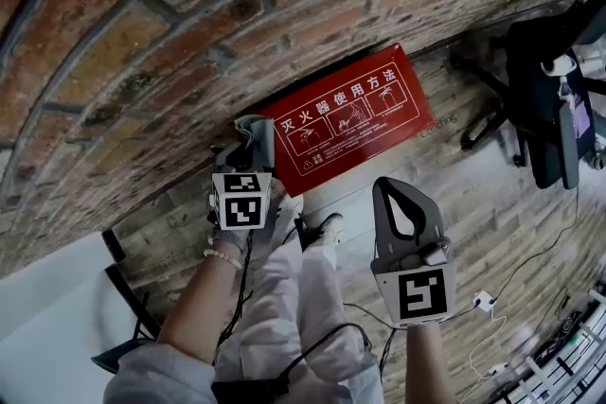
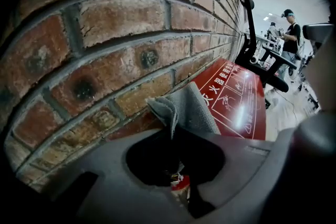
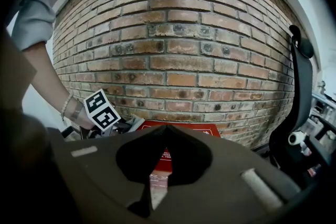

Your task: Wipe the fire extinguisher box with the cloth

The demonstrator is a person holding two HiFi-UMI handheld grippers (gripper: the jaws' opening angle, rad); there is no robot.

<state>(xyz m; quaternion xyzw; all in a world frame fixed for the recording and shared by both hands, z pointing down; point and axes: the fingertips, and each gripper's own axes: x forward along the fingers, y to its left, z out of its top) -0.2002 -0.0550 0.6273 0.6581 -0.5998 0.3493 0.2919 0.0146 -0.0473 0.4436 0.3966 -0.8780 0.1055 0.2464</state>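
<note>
The red fire extinguisher box [image 1: 352, 118], with white print on its top, stands on the floor against a brick wall [image 1: 170, 24]. My left gripper [image 1: 248, 154] is shut on a grey cloth [image 1: 258, 131], which rests at the box's left end, next to the wall. In the left gripper view the cloth [image 2: 185, 106] sticks out past the left gripper [image 2: 176, 131] and lies over the near end of the box [image 2: 239, 99]. My right gripper [image 1: 390, 186] hangs shut and empty just in front of the box. In its own view the right gripper [image 3: 167, 128] points at the box [image 3: 206, 128].
A black office chair [image 1: 542, 99] stands to the right of the box, close to the wall. Cables and a white plug [image 1: 485, 303] lie on the floor at the lower right. A black frame [image 1: 123, 284] leans at the lower left. A person [image 2: 289, 31] stands far off.
</note>
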